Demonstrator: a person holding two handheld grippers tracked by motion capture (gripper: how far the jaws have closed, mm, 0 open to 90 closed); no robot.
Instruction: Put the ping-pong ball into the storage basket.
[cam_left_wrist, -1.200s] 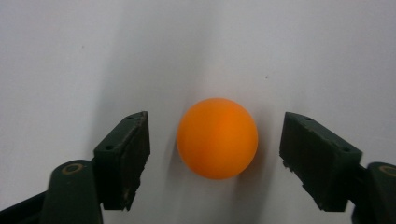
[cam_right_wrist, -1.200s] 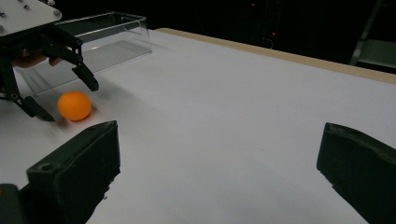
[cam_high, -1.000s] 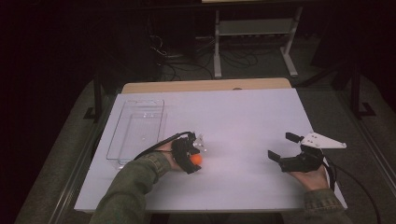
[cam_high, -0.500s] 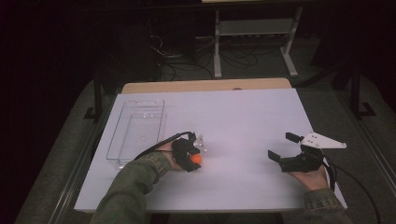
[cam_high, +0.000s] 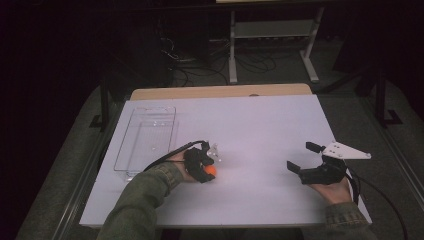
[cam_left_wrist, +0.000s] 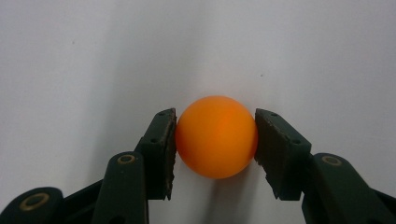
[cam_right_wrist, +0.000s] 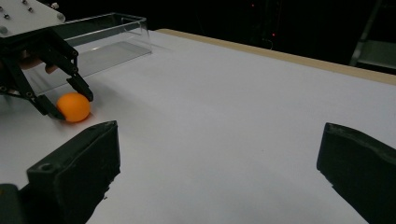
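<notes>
Holding an orange ball (cam_left_wrist: 216, 137) squarely between my left gripper (cam_left_wrist: 215, 140) pads, clamped on the table (cam_high: 260, 130); my right gripper (cam_high: 304, 159) waits well apart, jaws spread.

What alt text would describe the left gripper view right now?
An orange ball sits on a plain white table, held between the two black jaws of the left gripper, whose pads press its left and right sides.
</notes>
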